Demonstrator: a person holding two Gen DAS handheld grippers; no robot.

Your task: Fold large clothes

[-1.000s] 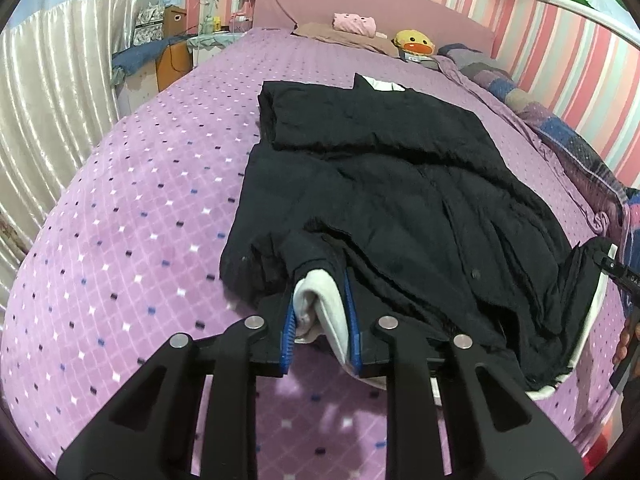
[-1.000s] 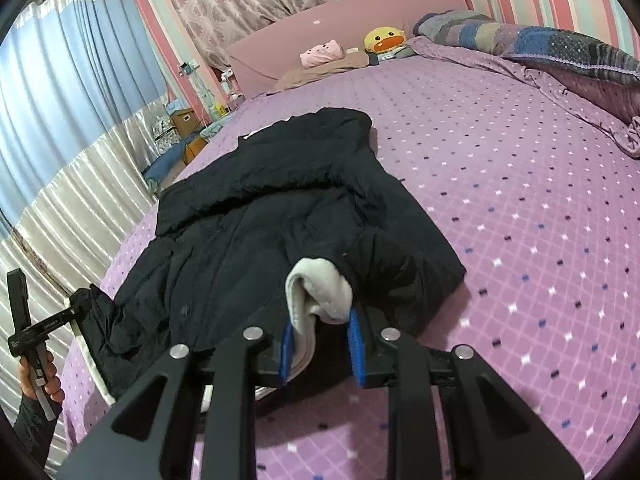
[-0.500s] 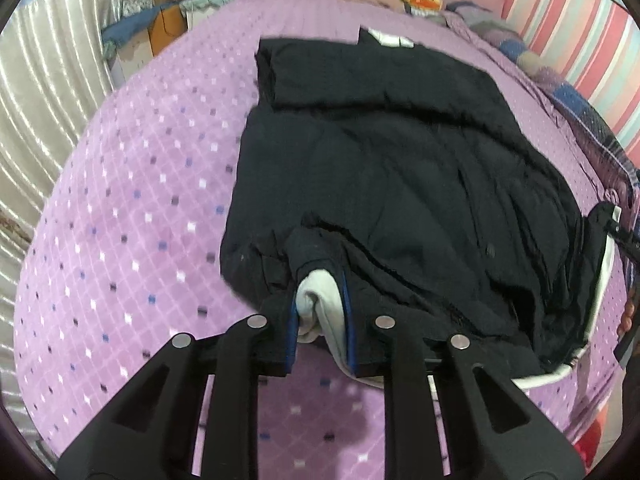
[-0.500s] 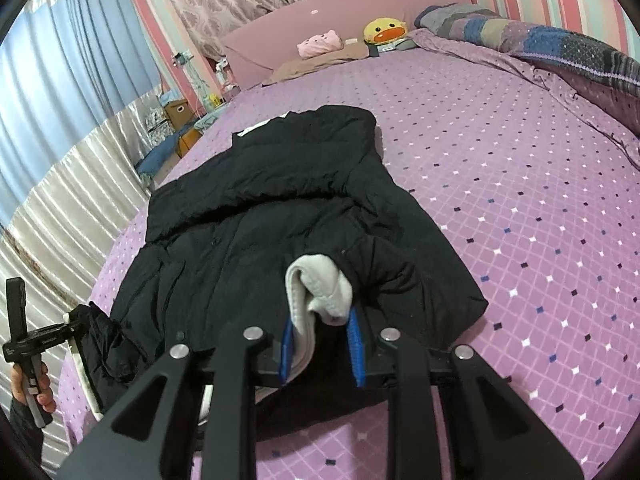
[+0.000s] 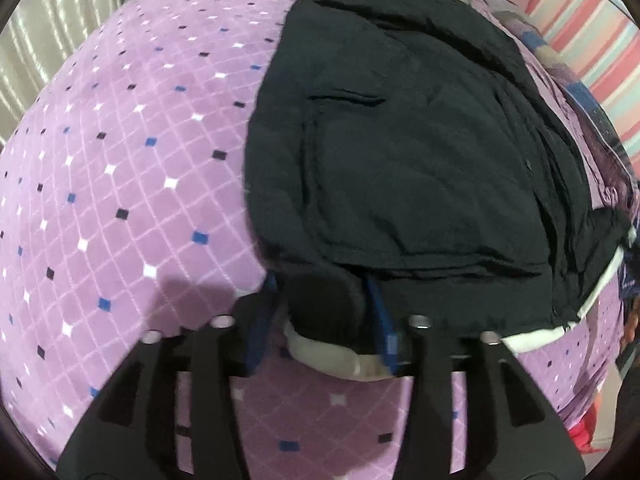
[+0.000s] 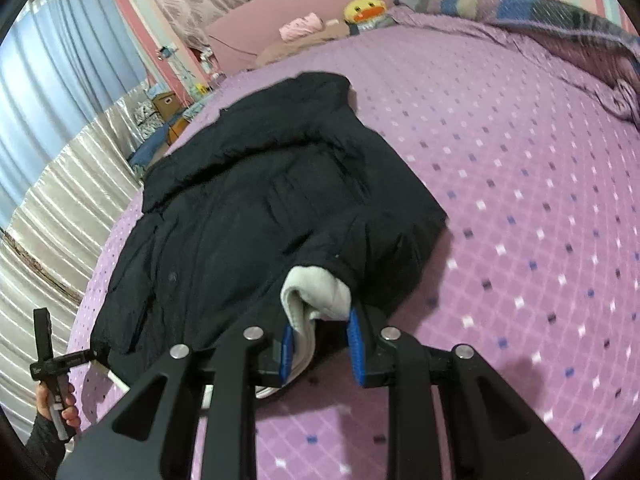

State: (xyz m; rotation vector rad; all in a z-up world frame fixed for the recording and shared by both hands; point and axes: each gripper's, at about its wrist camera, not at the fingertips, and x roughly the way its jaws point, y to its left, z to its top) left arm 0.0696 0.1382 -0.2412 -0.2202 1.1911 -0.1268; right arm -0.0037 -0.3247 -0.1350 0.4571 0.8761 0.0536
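Note:
A black jacket with a white fleece lining lies spread on the purple diamond-patterned bed. My left gripper is low over the jacket's near edge and its jaws are opening. A black, white-lined fold sits loosely between the blue pads, no longer pinched. In the right wrist view the jacket stretches away over the bed. My right gripper is shut on a white-lined corner of it. The other gripper and a hand appear at the far left.
At the head of the bed are a yellow duck plush and a pink bundle. A striped blanket runs along the right side. Curtains and a cardboard box stand left of the bed.
My left gripper has dropped toward the bed and tilted down, and its jaws have spread off the white-lined fold. The right gripper keeps its grip and has shifted slightly.

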